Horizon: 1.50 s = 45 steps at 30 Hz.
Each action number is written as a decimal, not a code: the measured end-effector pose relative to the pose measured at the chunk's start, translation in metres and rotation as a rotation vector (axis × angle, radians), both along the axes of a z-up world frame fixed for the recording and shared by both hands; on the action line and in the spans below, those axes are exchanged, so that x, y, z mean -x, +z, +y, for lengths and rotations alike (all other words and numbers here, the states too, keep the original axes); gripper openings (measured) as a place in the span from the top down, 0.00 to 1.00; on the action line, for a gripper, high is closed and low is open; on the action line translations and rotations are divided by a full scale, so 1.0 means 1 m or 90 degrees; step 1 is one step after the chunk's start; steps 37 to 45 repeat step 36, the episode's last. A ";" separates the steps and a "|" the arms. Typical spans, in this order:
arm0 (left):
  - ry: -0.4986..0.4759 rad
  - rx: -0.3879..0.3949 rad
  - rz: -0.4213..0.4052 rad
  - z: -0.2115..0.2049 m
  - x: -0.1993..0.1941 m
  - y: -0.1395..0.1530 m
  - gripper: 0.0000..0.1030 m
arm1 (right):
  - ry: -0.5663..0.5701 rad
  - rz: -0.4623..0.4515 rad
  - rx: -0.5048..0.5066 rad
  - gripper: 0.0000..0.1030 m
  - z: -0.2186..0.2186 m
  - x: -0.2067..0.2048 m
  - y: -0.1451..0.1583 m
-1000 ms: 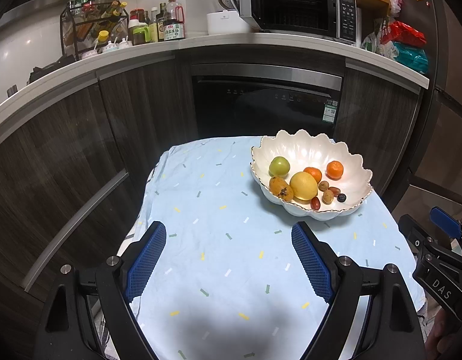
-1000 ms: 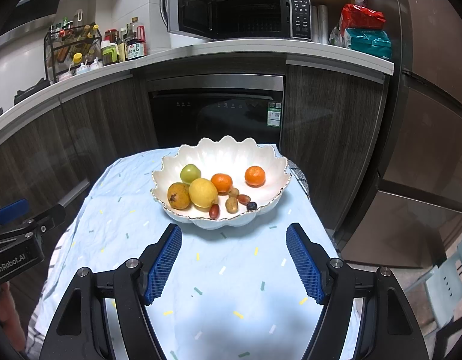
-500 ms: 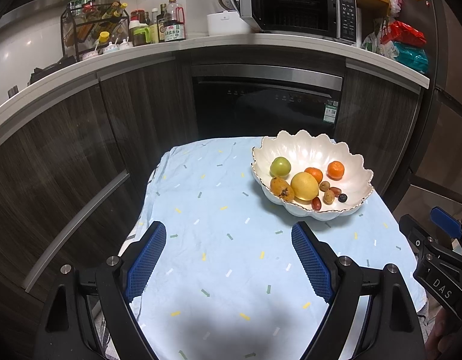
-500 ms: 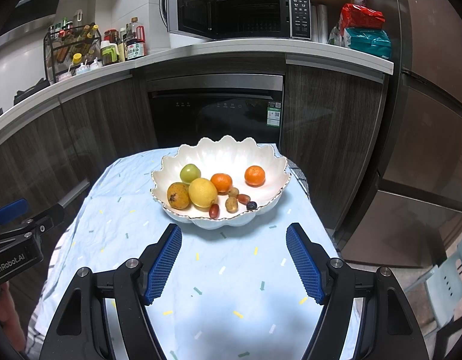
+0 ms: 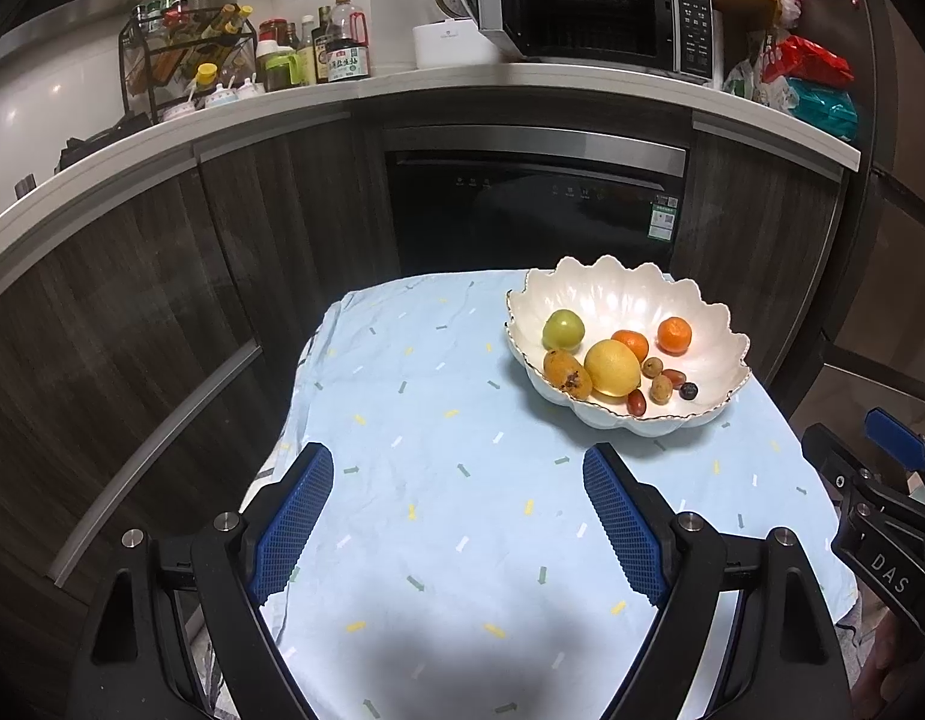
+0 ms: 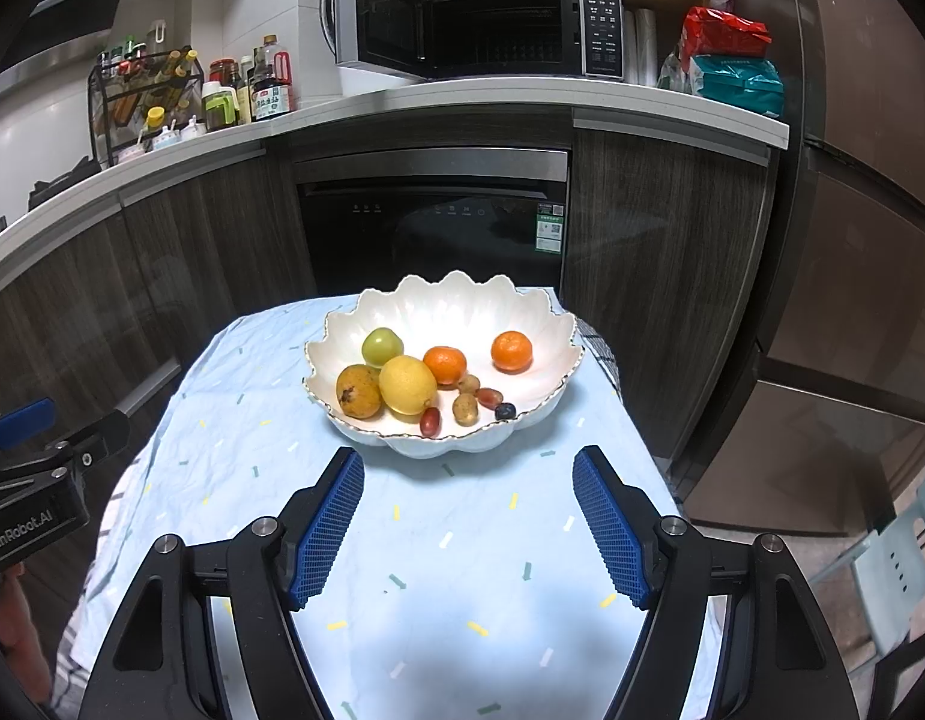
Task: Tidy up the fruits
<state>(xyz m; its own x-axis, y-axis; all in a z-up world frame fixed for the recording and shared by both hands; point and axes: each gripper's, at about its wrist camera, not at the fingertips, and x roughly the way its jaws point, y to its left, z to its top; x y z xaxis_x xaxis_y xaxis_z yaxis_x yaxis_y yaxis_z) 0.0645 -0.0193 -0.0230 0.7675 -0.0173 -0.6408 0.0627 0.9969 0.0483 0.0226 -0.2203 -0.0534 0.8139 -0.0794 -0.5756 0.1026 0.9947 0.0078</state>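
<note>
Left tongs (image 5: 458, 474), right tongs (image 6: 468, 474) released, empty — unchanged; fruit bowl (image 6: 525, 312) unmoved on tablecloth (image 5: 426, 420).

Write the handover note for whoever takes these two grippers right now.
Left gripper: open, empty, above the bare blue tablecloth, short of the bowl.
Right gripper: open, empty, lined up in front of the bowl.
Fruit: all of it sits in the white scalloped bowl at the table's far right: green apple, lemon, spotted yellow-brown fruit, two mandarins, and a cluster of small fruits, possibly grapes, near the front rim.
Done: nothing visibly sorted; no fruit lies on the cloth.
Left: the whole sorting. No other container is in view.
</note>
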 end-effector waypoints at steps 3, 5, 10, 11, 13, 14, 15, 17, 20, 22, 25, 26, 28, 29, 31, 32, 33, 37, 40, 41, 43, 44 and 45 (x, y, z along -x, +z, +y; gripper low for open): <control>0.001 -0.004 -0.003 0.000 0.000 0.001 0.17 | 0.000 0.000 0.000 0.29 0.000 0.000 0.000; 0.003 -0.003 -0.002 0.000 0.000 0.000 0.17 | 0.000 0.001 0.000 0.29 0.000 0.000 0.000; 0.002 -0.003 0.002 0.000 0.000 -0.002 0.17 | -0.001 0.000 0.000 0.29 0.000 0.000 0.000; 0.001 -0.004 0.002 0.000 0.000 -0.002 0.17 | 0.000 0.000 0.000 0.29 0.000 0.000 0.000; 0.001 -0.005 0.003 0.000 0.000 -0.002 0.17 | 0.001 0.001 -0.001 0.29 0.000 0.000 0.000; 0.001 -0.004 0.004 0.000 0.000 -0.002 0.17 | 0.001 0.001 -0.001 0.29 0.000 0.000 0.000; 0.001 -0.004 0.004 0.000 0.000 -0.002 0.17 | 0.001 0.001 -0.001 0.29 0.000 0.000 0.000; 0.001 -0.005 0.004 0.000 0.000 -0.002 0.17 | 0.000 0.001 -0.001 0.29 0.000 0.000 0.000; -0.001 -0.004 0.006 0.000 0.000 -0.003 0.17 | 0.000 0.002 -0.002 0.29 0.000 0.000 0.000; -0.001 -0.004 0.007 0.000 -0.001 -0.003 0.17 | 0.000 0.003 -0.002 0.29 0.000 0.000 0.000; -0.001 -0.005 0.008 0.000 -0.001 -0.004 0.17 | 0.000 0.003 -0.003 0.29 0.000 0.001 -0.001; 0.000 -0.006 0.007 0.000 -0.001 -0.004 0.17 | 0.000 0.003 -0.002 0.29 0.000 0.000 -0.001; 0.000 -0.007 0.008 0.000 -0.001 -0.004 0.17 | 0.000 0.003 -0.002 0.29 0.000 0.001 -0.001; 0.000 -0.006 0.008 0.000 -0.002 -0.004 0.17 | 0.000 0.003 -0.002 0.29 0.000 0.001 -0.002; -0.001 -0.006 0.009 0.000 -0.002 -0.004 0.17 | 0.000 0.003 -0.003 0.29 0.000 0.000 -0.002; -0.001 -0.006 0.007 0.000 -0.002 -0.004 0.17 | 0.000 0.003 -0.002 0.29 0.000 0.000 -0.002; -0.001 -0.006 0.006 0.000 -0.002 -0.004 0.17 | 0.000 0.003 -0.003 0.29 0.000 0.001 -0.002; -0.002 -0.008 0.006 -0.001 -0.002 -0.004 0.17 | 0.000 0.004 -0.004 0.29 0.000 0.001 -0.002; -0.002 -0.008 0.006 -0.001 -0.002 -0.004 0.17 | 0.000 0.004 -0.004 0.29 0.000 0.001 -0.002; -0.002 -0.008 0.006 -0.001 -0.002 -0.004 0.17 | 0.000 0.004 -0.004 0.29 0.000 0.001 -0.002; -0.002 -0.008 0.006 -0.001 -0.002 -0.004 0.17 | 0.000 0.004 -0.004 0.29 0.000 0.001 -0.002; -0.002 -0.008 0.006 -0.001 -0.002 -0.004 0.17 | 0.000 0.004 -0.004 0.29 0.000 0.001 -0.002; -0.002 -0.008 0.006 -0.001 -0.002 -0.004 0.17 | 0.000 0.004 -0.004 0.29 0.000 0.001 -0.002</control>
